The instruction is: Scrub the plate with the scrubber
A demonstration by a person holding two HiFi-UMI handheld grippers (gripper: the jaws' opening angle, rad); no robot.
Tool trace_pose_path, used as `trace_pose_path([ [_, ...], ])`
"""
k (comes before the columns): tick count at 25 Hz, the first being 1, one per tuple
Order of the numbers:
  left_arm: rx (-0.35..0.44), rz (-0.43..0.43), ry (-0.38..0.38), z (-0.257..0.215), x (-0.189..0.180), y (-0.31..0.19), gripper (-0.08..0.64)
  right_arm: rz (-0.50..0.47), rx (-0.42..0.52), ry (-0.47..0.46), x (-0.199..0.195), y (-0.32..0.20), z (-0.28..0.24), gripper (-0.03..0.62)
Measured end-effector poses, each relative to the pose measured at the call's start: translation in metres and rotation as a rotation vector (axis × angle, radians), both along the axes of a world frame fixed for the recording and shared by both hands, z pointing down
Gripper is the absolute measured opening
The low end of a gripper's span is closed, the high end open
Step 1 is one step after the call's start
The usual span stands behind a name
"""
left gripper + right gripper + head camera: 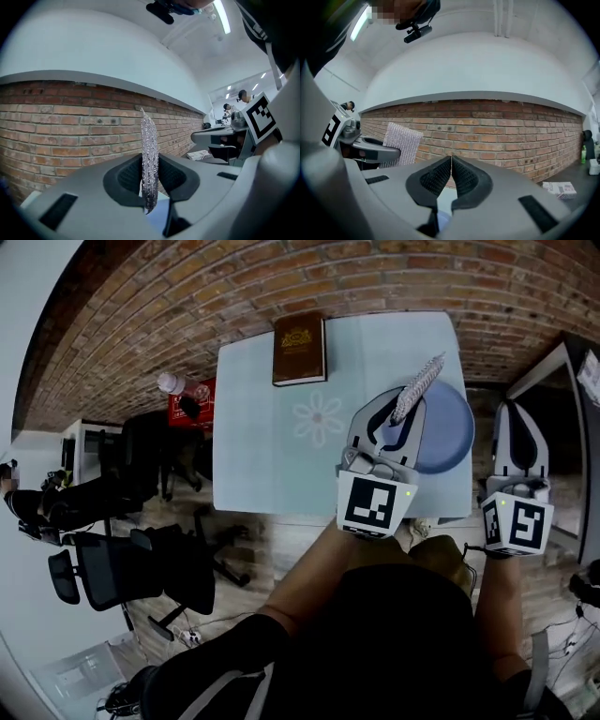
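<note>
A round blue plate (448, 430) lies at the right front of the pale table (272, 446). My left gripper (398, 409) is raised over the plate's left part, shut on a flat silvery scrubber (418, 387) that sticks up past its jaws. In the left gripper view the scrubber (149, 161) stands edge-on, pinched between the pads. My right gripper (520, 432) hangs to the right of the table, off its edge, shut with nothing between its pads (436, 178). The right gripper view shows the scrubber (400, 144) as a silver sheet at the left.
A brown book (299, 348) lies at the table's far edge. A red stool with a bottle (173, 383) and black office chairs (122, 563) stand left of the table. A brick wall (281, 277) runs beyond it. A dark frame (562, 381) stands at the right.
</note>
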State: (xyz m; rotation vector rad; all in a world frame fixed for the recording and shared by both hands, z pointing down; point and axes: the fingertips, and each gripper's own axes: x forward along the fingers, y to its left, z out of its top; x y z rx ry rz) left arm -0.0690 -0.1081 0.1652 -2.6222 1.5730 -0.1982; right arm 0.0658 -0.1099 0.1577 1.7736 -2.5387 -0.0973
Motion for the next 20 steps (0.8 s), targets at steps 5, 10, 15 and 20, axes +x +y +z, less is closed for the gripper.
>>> trace_pose_path([
  [5, -0.017, 0.04, 0.001, 0.024, 0.008, -0.019, 0.08, 0.014, -0.06, 0.025, -0.004, -0.003, 0.028, 0.037],
  [10, -0.1, 0.031, -0.03, 0.065, 0.023, -0.03, 0.08, 0.02, -0.14, -0.021, 0.015, -0.019, 0.071, 0.037],
  [15, -0.152, 0.034, -0.066, 0.105, 0.037, -0.029, 0.08, 0.044, -0.255, -0.043, 0.037, -0.023, 0.125, 0.037],
  [20, -0.198, 0.045, -0.086, 0.139, 0.049, -0.028, 0.08, 0.04, -0.378, -0.076, 0.05, -0.018, 0.182, 0.038],
])
